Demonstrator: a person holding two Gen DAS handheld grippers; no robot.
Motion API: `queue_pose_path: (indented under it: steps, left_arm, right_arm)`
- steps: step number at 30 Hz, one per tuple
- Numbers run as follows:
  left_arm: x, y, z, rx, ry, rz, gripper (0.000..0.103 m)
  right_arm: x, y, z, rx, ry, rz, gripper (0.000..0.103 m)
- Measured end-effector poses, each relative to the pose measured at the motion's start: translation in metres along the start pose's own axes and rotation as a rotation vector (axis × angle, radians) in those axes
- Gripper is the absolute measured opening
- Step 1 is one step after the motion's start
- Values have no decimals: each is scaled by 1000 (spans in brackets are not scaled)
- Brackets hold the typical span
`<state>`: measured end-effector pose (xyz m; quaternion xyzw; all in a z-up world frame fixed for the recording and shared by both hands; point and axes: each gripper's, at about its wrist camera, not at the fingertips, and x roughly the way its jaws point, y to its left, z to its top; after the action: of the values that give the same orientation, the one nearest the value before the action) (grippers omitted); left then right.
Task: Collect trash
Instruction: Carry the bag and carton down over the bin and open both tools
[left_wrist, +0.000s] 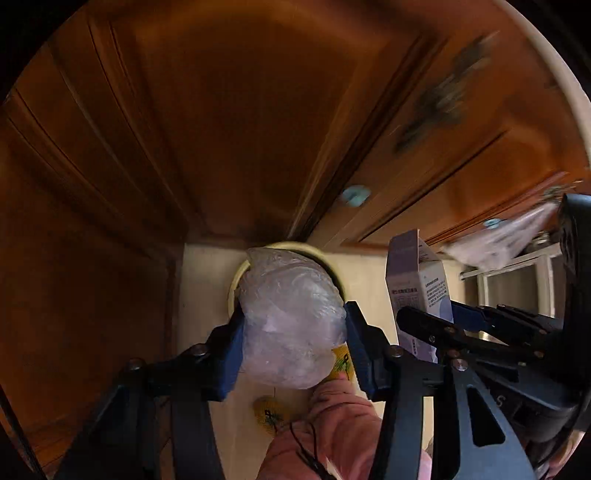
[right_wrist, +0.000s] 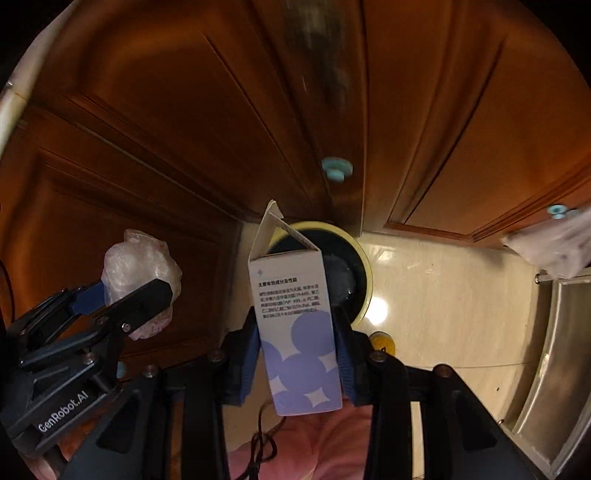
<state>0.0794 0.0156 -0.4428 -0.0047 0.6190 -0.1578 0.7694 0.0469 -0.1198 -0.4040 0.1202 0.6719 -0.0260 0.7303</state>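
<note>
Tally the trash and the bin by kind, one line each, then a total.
Crumpled plastic bag, in the left gripper: 1
Cardboard box, in the right gripper: 1
Round bin with yellow rim, on the floor below: 1
Total: 3

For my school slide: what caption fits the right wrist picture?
Right gripper holds a purple-and-white carton above the yellow-rimmed bin.

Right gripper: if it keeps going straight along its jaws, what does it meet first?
Probably the open bin on the floor. The right gripper points down with the box clamped in its jaws, and the bin's dark mouth lies just beyond the box's top. Depth is unclear.
</note>
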Motion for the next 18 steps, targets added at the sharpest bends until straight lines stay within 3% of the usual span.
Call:
queue_pose_path:
  steps: [4,6,7,10,18]
  left_arm:
    - [55,11,-2,11,66,13,74]
    - [73,21,-4,-9,89,-9,94]
    - [79,29,-3,-20,94,-22,97]
    - [92,37,-5,-29,102,-15,98]
    - [98,33,-3,-14,79,-12,98]
  right_arm:
    - [57,1,3,-79,4,-49,39]
    - [76,-4,4,-81,9,-25,39]
    - [84,-7,4,-69,12,9,39]
    - [99,-17,6,-34,31,64,49]
    - [92,-12,11,-67,37,90,52]
